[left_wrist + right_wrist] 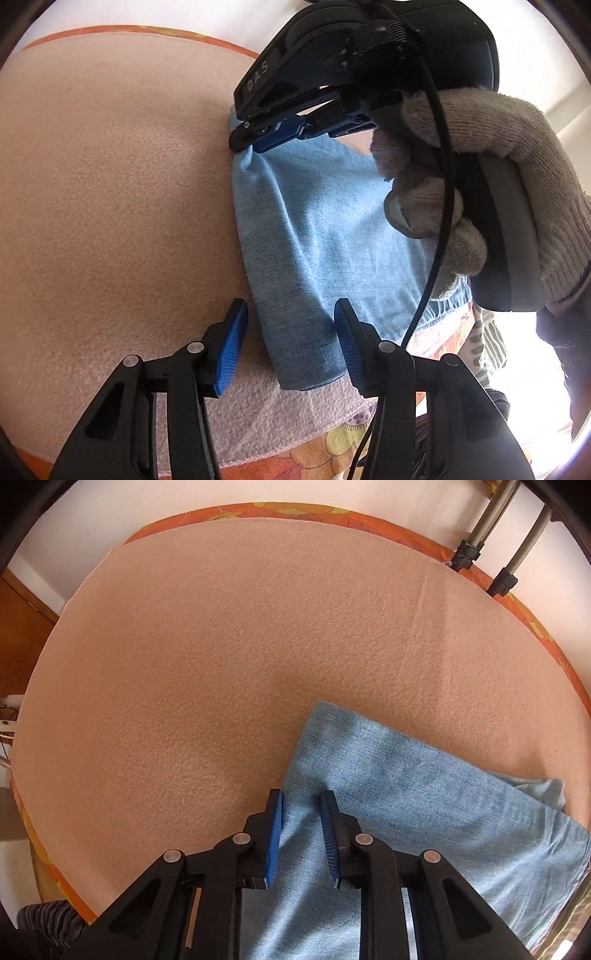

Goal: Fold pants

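Lying folded on the peach fleece blanket [221, 646], the light-blue denim pants [314, 240] sit near the blanket's near edge, already doubled into a compact, thick bundle. Denim like this looks soft yet fairly heavy, likely to droop when lifted but hold a crease; the doubled fold edge and corners seem the firmest places to grip.

The left gripper [290, 343] straddles one end of the bundle, its jaws spread apart with a blue pad on either side of the cloth, not pinching. The right gripper [301, 834] stands over the far end of the fold edge; its jaws are partly drawn in around a ridge of denim, though whether they truly pinch it I cannot tell. A knit-gloved hand [480, 166] holds that tool. Beneath the blanket shows an orange floral bedsheet [332, 513].
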A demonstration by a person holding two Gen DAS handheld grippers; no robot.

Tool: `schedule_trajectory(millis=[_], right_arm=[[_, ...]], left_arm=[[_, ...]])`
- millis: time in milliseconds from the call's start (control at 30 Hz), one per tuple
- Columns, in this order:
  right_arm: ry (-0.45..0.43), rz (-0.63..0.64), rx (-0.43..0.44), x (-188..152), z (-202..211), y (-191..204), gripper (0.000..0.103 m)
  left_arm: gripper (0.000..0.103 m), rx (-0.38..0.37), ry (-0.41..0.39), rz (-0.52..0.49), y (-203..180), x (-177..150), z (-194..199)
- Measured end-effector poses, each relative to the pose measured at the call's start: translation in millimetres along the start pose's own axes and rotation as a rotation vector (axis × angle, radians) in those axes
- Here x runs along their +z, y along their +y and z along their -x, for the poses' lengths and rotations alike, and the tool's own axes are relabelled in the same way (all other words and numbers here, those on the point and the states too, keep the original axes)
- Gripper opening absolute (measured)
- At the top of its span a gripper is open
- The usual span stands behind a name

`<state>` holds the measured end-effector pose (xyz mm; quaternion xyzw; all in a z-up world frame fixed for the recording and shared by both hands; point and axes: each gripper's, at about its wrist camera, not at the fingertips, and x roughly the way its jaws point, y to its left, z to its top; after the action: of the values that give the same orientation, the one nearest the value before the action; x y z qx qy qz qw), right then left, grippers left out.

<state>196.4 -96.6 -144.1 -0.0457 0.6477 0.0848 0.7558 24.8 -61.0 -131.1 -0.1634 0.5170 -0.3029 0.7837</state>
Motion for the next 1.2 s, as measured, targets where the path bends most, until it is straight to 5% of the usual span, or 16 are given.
schedule_trajectory(millis=[233, 300, 367, 433, 500, 567, 600, 833, 900, 1067, 1200], right_arm=[[-0.087, -0.078, 0.148, -10.3, 23.7, -26.1, 0.001], [-0.096, -0.084, 0.162, -12.0, 28.3, -31.6, 0.001], [-0.102, -0.083, 0.168, -13.2, 32.5, -34.4, 0.001], [-0.101, -0.060, 0.165, -11.8, 37.9, -31.7, 0.002], [-0.109, -0.019, 0.116, -8.9, 41.3, -23.0, 0.018], [-0.111, 0.004, 0.071, -8.3, 47.3, -18.1, 0.052], [-0.104, 0.016, 0.074, -8.9, 49.6, -16.4, 0.056], [0.024, 0.114, -0.013, -12.2, 24.3, 7.6, 0.049], [0.031, 0.103, -0.047, -11.5, 17.7, 5.6, 0.030], [-0.043, 0.075, 0.012, -21.6, 41.3, -17.6, 0.007], [-0.124, 0.035, 0.071, -29.5, 76.7, -44.2, 0.003]], left_arm=[[0.047, -0.044, -0.029, 0.024, 6.9, 6.5, -2.6], [0.039, -0.035, -0.025, -0.014, 3.8, 7.0, -3.3], [0.016, -0.044, -0.018, -0.028, 0.3, 4.4, -5.8], [0.012, -0.052, -0.033, -0.047, -4.0, 3.8, -3.0], [0.012, -0.058, -0.047, -0.079, -11.2, 4.8, -1.8], [0.012, -0.060, -0.061, -0.101, -15.1, 4.8, 4.4], [0.012, -0.059, -0.066, -0.110, -17.4, 4.9, 5.6], [0.011, -0.044, -0.092, -0.165, -34.8, 4.9, 5.2], [0.011, -0.047, -0.093, -0.164, -36.8, 6.3, 2.6], [0.011, -0.109, -0.101, -0.142, -36.2, 12.1, 8.7], [0.010, -0.145, -0.116, -0.135, -45.1, 16.5, 17.8]])
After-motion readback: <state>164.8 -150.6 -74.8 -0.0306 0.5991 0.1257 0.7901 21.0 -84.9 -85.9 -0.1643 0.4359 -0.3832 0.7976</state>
